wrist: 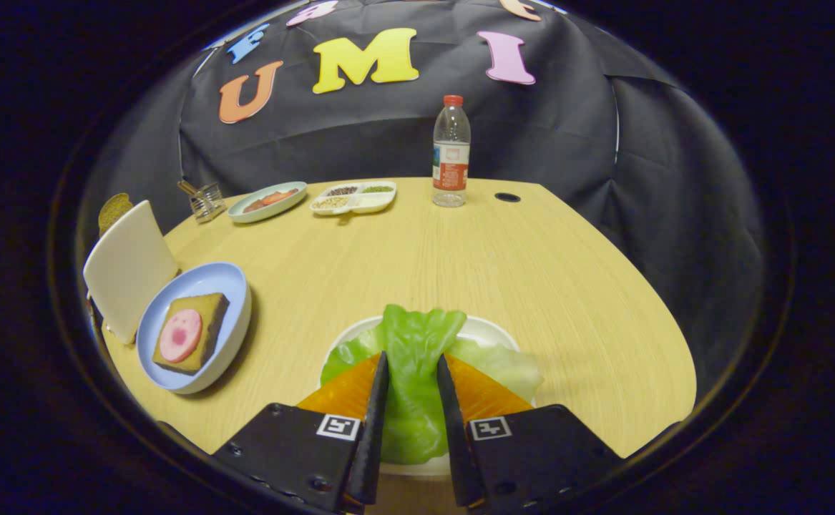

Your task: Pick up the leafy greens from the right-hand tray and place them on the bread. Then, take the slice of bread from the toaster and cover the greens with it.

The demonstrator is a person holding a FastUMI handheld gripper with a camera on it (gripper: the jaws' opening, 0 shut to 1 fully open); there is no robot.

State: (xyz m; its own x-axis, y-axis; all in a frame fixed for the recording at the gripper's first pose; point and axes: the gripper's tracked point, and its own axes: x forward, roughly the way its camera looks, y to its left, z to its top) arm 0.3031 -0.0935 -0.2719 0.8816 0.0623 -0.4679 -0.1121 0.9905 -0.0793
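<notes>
While the leafy greens (413,357) lie between the fingers of your hand-held gripper (412,372), you are only at the first pick of the task. Both fingers run alongside the upper leaf and look to press its middle into a fold, so I judge the grasp as closed on it, though the leaf rests over the white tray (492,330) with a paler leaf and orange pieces (485,390) beside it, and I cannot tell whether it has left the tray at all. Off to your left, well apart from the tray, the bread (211,315) sits on a blue plate (235,282) with a pink slice (180,335) on top and no greens on it, so the placing is not yet done. Just beyond that plate stands the toaster (129,268), with the second slice of bread (114,209) poking up behind its top edge, untouched. Left for you, as I judge it: lift the leaf, carry it across the counter (460,265) to the plate, lay it on the pink slice, then fetch the toaster slice and cover it.
</notes>
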